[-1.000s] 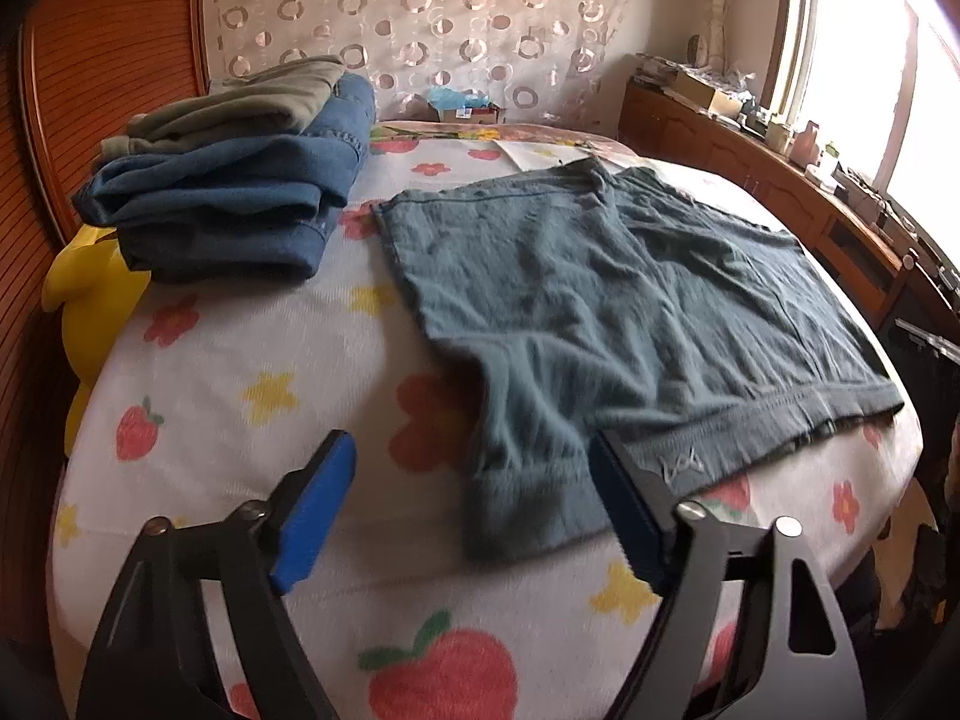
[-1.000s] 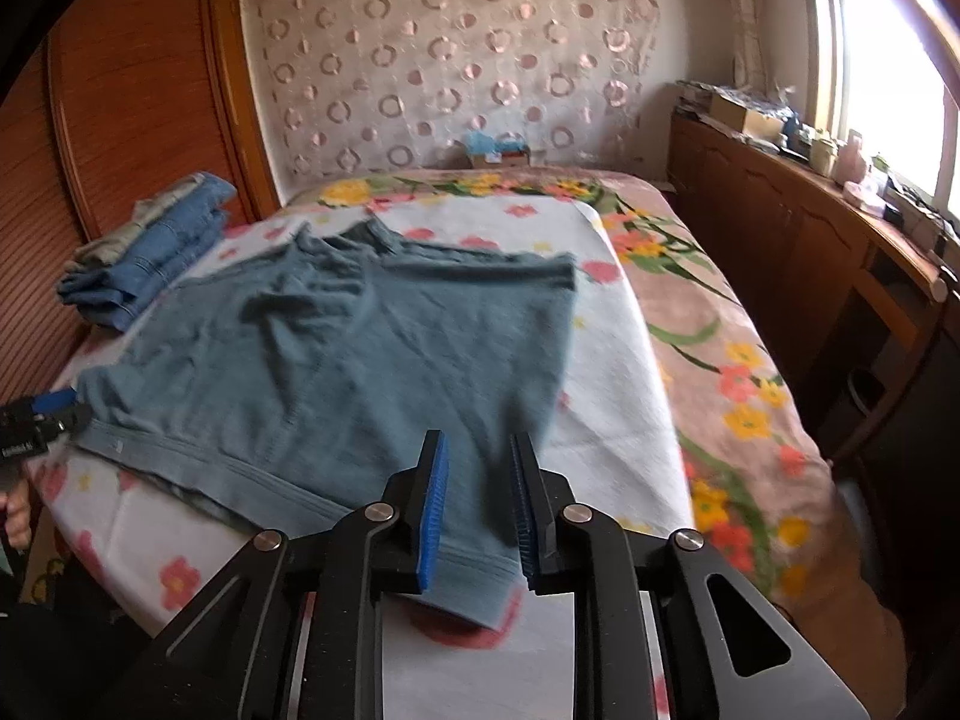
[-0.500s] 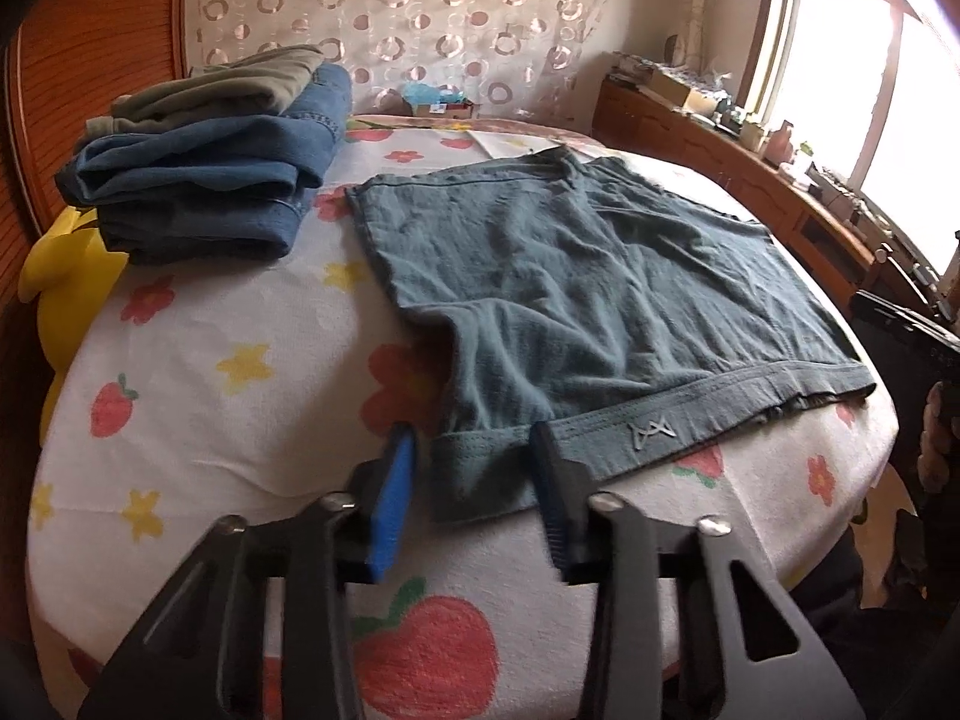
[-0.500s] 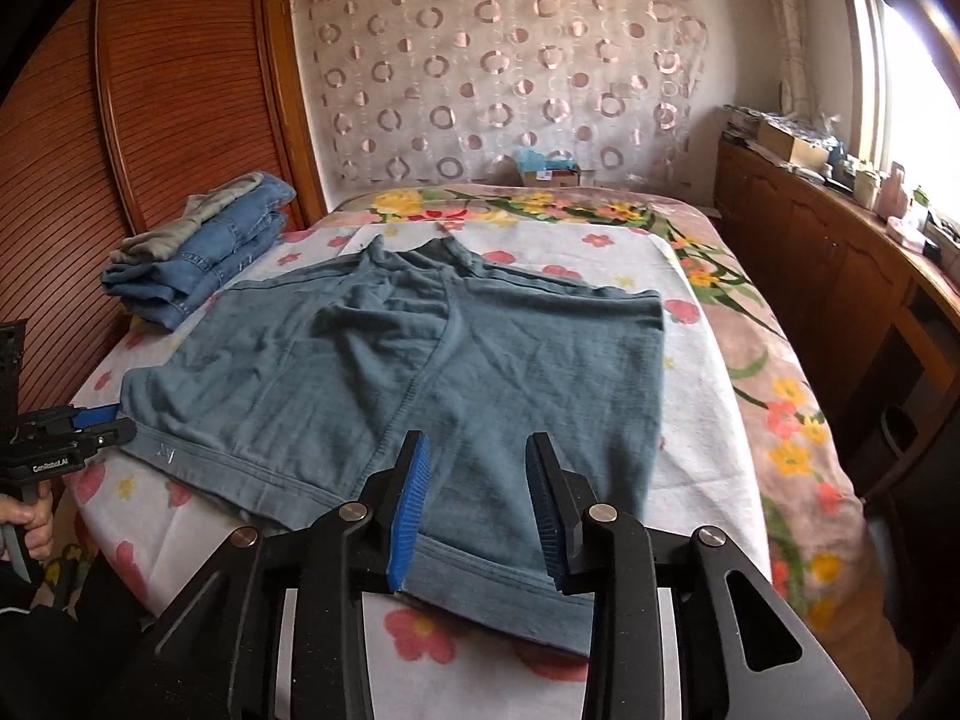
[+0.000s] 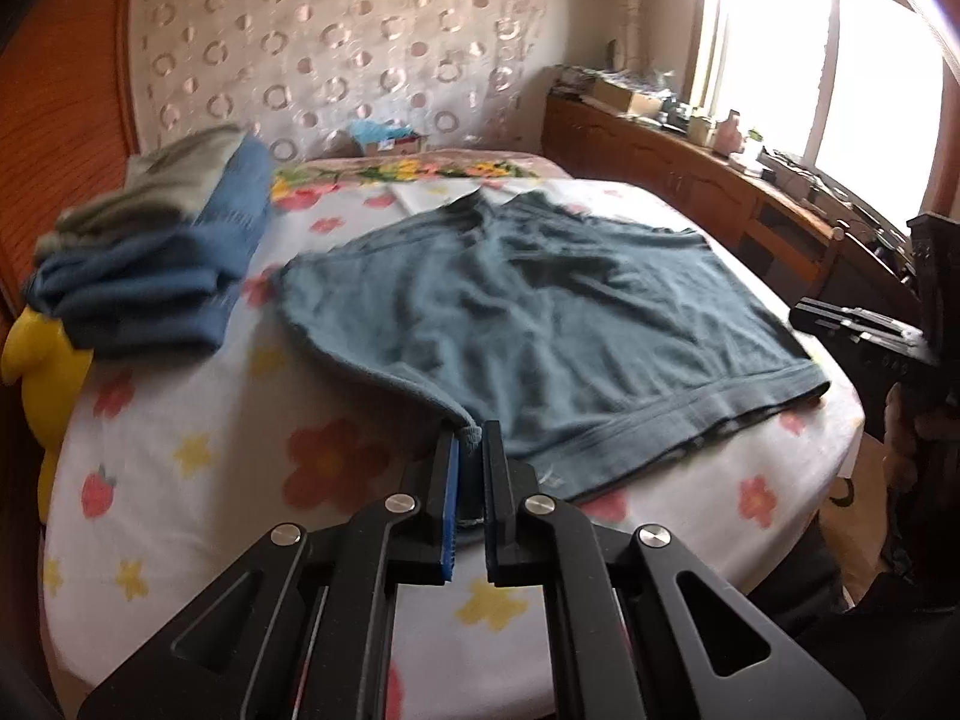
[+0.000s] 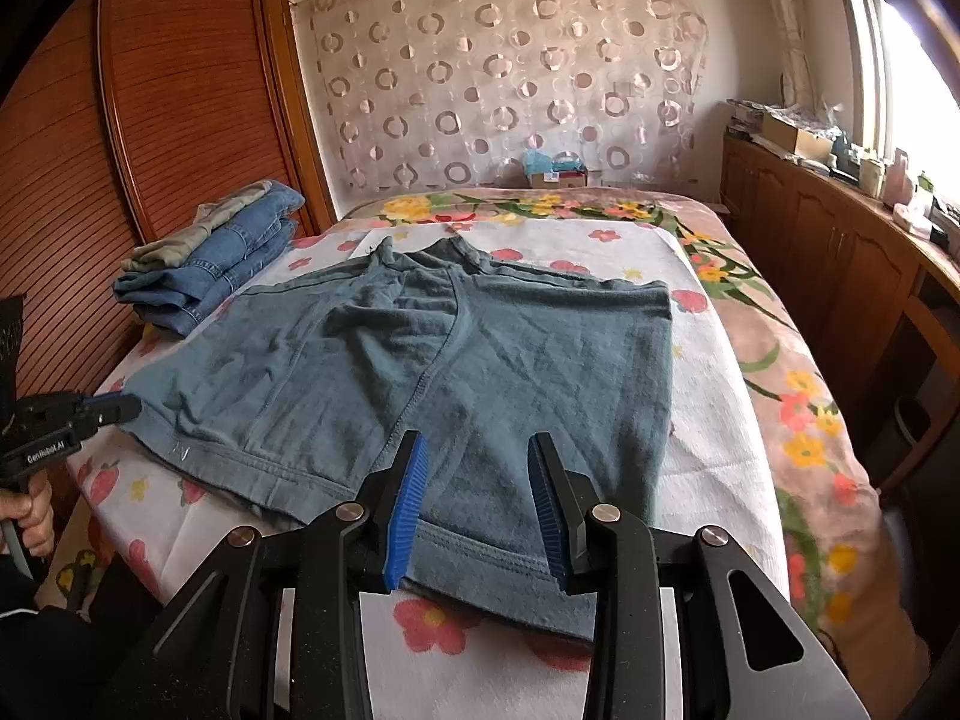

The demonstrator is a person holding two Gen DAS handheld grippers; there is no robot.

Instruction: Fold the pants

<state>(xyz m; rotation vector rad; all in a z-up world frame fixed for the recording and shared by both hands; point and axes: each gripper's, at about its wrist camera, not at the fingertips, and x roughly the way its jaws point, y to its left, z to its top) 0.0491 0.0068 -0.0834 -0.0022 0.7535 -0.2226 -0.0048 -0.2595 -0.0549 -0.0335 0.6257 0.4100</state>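
Grey-blue shorts (image 5: 540,306) lie spread flat on the bed's white flowered sheet (image 5: 198,450); they also show in the right wrist view (image 6: 456,372). My left gripper (image 5: 471,441) is shut on the near left corner of the shorts' waistband and lifts it slightly off the sheet. It also shows in the right wrist view (image 6: 120,405) at the shorts' left corner. My right gripper (image 6: 480,468) is open, its blue pads either side of the waistband hem near the right end. It shows at the right edge of the left wrist view (image 5: 852,324).
A stack of folded jeans and an olive garment (image 5: 156,252) sits at the bed's far left, also in the right wrist view (image 6: 216,252). A yellow plush toy (image 5: 42,360) lies beside it. A wooden sideboard (image 6: 840,252) runs along the right.
My left gripper closed on the waistband corner and raised it. My right gripper opened wider and stayed over the hem. The left view swung toward the bed's middle.
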